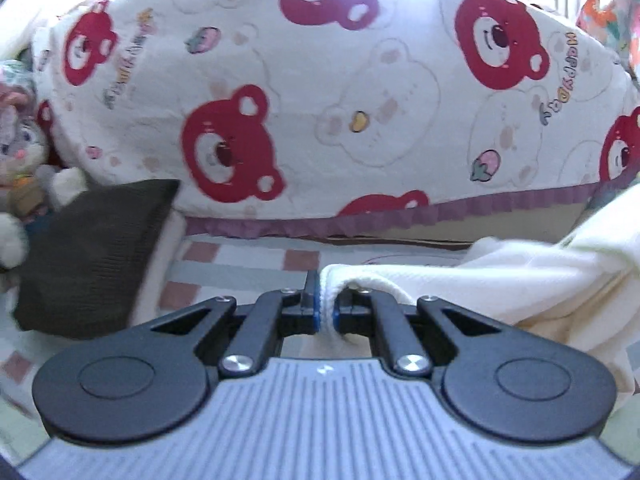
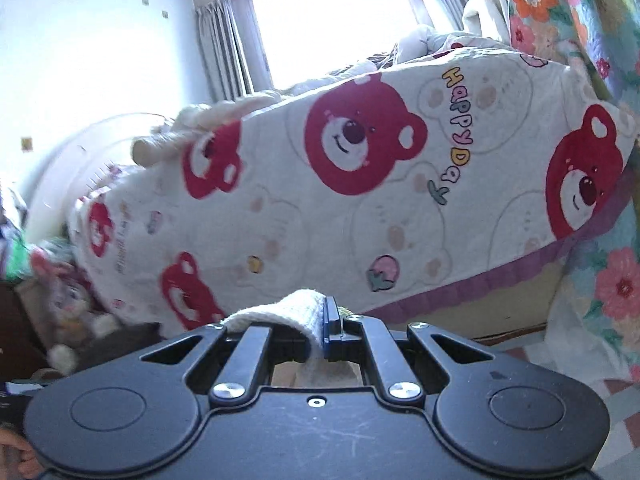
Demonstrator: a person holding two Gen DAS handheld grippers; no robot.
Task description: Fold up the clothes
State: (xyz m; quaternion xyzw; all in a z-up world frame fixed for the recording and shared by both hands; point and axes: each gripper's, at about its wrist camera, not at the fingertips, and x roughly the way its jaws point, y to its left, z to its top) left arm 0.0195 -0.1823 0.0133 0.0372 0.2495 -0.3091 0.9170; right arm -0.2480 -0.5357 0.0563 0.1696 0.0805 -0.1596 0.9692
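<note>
Left wrist view: left gripper [image 1: 327, 312] nearest, jaws pressed together on a ribbed edge of the cream garment [image 1: 520, 280]; the rest of the cloth trails to the right, in front of the bear quilt [image 1: 320, 100]. Left of the quilt's lower edge lies one dark folded cloth [image 1: 92, 256] and, beyond it, one plush toy [image 1: 16, 152]. Right wrist view: right gripper [image 2: 320, 332] also clamped on a ribbed edge of the garment [image 2: 288, 312], the knit draped over the left finger, low before the quilt [image 2: 360, 200]; one window [image 2: 332, 12] above it. Risks, as judged: each pinch holds only a narrow bit of edge, so a pull apart could slip the knit free; uneven hands would skew the fold; trailing cloth could snag the dark cloth. Count: two grippers, one garment, one quilt, one dark cloth, one toy.
</note>
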